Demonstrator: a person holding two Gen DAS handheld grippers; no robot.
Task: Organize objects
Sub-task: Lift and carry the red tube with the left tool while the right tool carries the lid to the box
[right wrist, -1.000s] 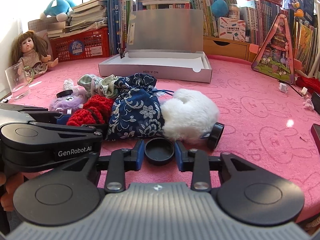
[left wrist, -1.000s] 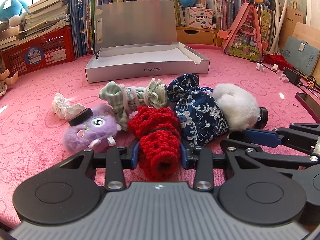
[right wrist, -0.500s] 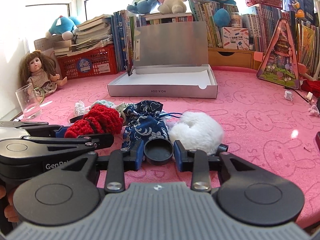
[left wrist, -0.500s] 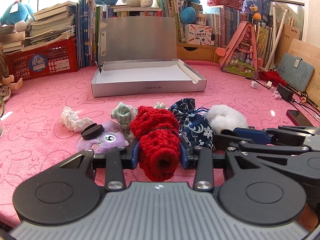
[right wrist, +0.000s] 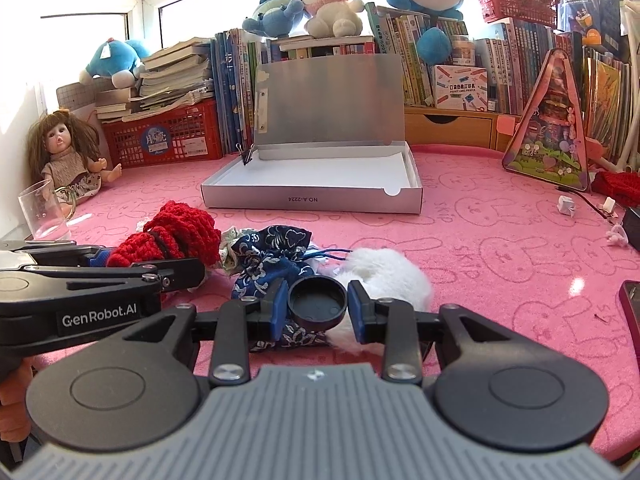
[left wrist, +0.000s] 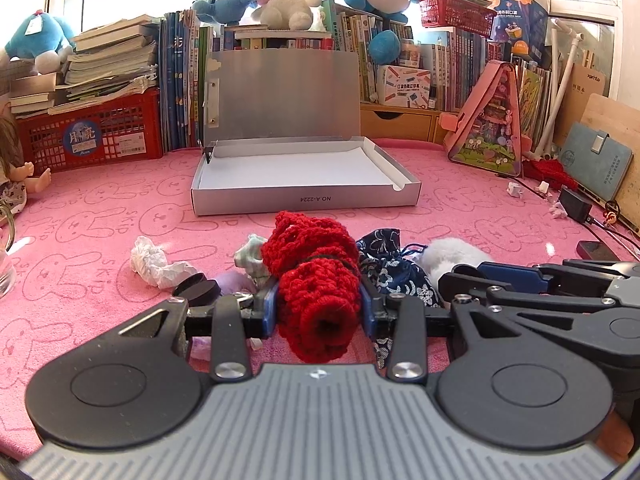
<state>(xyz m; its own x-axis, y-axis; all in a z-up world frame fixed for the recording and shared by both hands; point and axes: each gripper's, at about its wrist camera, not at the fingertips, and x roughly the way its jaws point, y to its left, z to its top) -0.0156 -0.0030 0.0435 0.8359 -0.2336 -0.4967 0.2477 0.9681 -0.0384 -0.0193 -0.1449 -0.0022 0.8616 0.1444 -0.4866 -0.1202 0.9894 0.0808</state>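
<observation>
Between the pile of soft things and the open silver box [left wrist: 304, 200] lies a bare strip of pink desk [left wrist: 460, 216]. The box floor is free, but its upright lid [left wrist: 284, 96] closes the far side. On the left, a crumpled tissue [left wrist: 154, 262] and a glass [right wrist: 44, 210] stand near the way.

Box [left wrist: 304, 200] behind pouch [left wrist: 394, 276], fluffy ball [left wrist: 452, 256].

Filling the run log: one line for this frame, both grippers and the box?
left gripper: shut on red knit piece | right gripper: shut on black cap | silver box: open, nothing visible inside
</observation>
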